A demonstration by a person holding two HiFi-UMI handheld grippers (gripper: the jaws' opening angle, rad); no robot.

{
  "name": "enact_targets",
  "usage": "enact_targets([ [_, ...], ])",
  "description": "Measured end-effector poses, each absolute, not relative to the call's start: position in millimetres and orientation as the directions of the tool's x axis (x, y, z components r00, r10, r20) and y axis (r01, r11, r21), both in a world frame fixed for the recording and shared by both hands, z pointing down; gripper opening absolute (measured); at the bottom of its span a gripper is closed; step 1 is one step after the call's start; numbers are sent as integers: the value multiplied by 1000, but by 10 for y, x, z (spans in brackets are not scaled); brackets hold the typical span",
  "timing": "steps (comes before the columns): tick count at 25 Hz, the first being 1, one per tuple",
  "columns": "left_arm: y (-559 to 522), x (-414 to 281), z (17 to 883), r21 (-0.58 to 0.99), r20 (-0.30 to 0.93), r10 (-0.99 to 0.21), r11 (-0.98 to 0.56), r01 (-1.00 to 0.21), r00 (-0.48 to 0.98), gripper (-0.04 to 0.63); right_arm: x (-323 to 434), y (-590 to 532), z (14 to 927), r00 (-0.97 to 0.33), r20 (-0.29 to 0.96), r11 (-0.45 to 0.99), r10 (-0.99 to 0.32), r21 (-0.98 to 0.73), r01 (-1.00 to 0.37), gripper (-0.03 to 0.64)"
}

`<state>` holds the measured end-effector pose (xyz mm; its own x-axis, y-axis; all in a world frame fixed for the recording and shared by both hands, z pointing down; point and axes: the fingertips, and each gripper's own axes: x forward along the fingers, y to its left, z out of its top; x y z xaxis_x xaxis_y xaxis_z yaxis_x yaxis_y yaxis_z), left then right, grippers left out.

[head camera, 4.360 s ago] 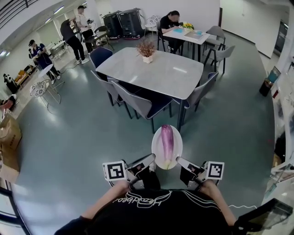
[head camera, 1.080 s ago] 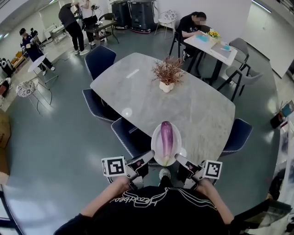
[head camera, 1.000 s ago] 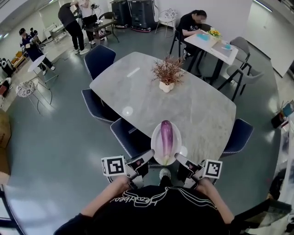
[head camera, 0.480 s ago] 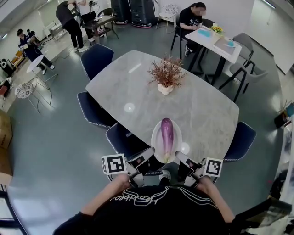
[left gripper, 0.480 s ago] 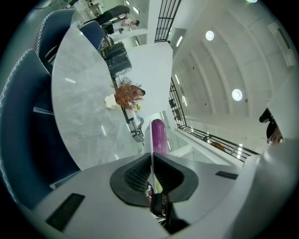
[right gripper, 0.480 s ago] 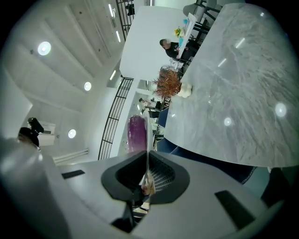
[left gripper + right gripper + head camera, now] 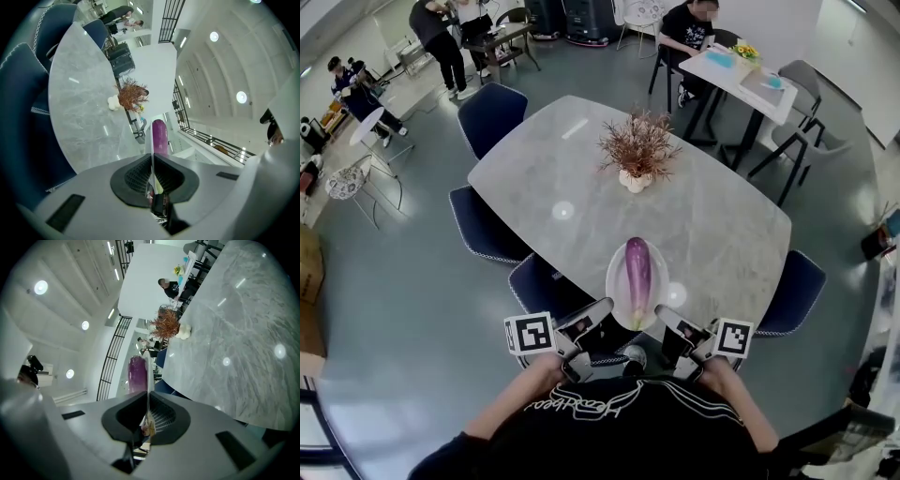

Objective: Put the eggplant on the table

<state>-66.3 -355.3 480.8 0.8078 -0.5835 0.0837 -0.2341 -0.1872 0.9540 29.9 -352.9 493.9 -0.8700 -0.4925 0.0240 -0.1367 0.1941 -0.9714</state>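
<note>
A purple eggplant [image 7: 637, 267] lies lengthwise on a white oval plate [image 7: 614, 281]. My two grippers carry the plate by its near rim. The left gripper [image 7: 605, 314] is shut on the rim's left side and the right gripper [image 7: 666, 317] on its right side. The plate hovers over the near edge of the grey marble table [image 7: 581, 178]. In the left gripper view the plate's thin edge [image 7: 151, 140] runs between the pads, with the eggplant [image 7: 159, 136] beyond. The right gripper view shows the same edge [image 7: 148, 376] and the eggplant [image 7: 137, 373].
A dried plant in a white vase [image 7: 636, 155] stands mid-table. Dark blue chairs [image 7: 548, 281] [image 7: 792, 291] [image 7: 483, 225] ring the table, one just below the plate. A second table [image 7: 741, 70] with a seated person stands behind, and other people are at the far left.
Both grippers have carried the plate and eggplant forward toward the marble table. The plate now hangs over the table's near edge, and the grip is unchanged.
</note>
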Motion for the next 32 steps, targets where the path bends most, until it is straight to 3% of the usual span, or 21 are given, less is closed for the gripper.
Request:
enact_targets([
  [8,-3757,-664,4901,979,53,-612,-123,-161,789,26,289,-3776,5011,-874,45,196,-485,-968,-159,18],
  [32,-4668,-704,5205,952,113,-675,-136,-274,729,26,293,-4696,5345,-884,82,165,-460,-970,-176,18],
])
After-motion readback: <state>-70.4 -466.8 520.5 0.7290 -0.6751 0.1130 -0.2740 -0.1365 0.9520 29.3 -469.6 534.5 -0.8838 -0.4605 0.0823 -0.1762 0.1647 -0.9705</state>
